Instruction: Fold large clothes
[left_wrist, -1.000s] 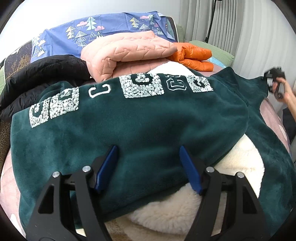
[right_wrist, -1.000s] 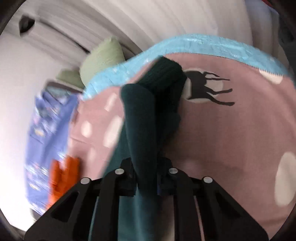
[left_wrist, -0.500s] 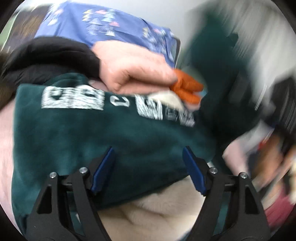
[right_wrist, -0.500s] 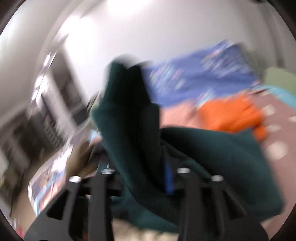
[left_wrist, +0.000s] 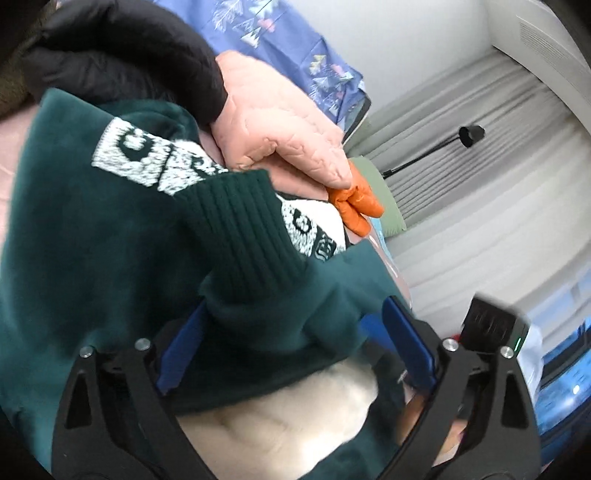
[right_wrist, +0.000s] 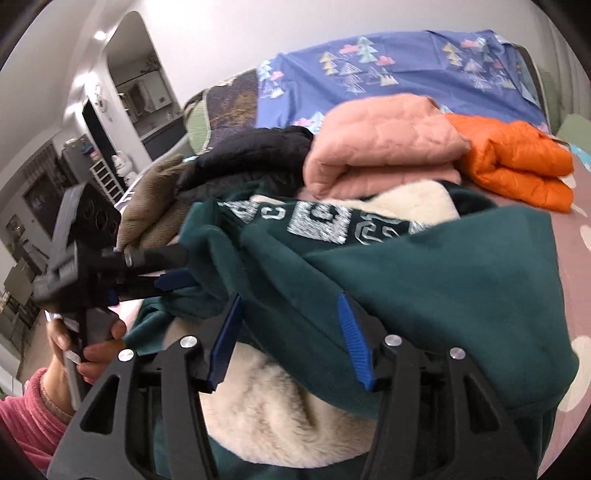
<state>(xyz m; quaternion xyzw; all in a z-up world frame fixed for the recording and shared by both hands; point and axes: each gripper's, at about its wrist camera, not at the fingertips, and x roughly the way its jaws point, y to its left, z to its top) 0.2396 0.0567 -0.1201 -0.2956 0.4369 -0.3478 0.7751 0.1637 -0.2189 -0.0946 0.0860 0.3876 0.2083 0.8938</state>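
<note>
Across the middle of both views lies the dark green fleece sweatshirt (right_wrist: 424, 280), spread on the bed (right_wrist: 576, 206) with its cream lining (right_wrist: 280, 410) showing at the lower centre. Its ribbed cuff (left_wrist: 240, 225) sits folded onto the lettered chest at the centre of the left wrist view, which suggests the sleeve is being laid inward to square up the body. The left hand-held gripper (left_wrist: 291, 347) stands with its blue pads wide apart, straddling the sleeve fabric without pinching it, probably to pin the fold in place. The right hand-held gripper (right_wrist: 288, 336) is likewise spread, with green fabric bunched between its pads but not clamped. At the upper part of the frame, the pink quilted jacket (right_wrist: 380, 147), orange puffer (right_wrist: 517, 158) and black jacket (right_wrist: 251, 151) sit stacked beyond it, apparently kept aside
</note>
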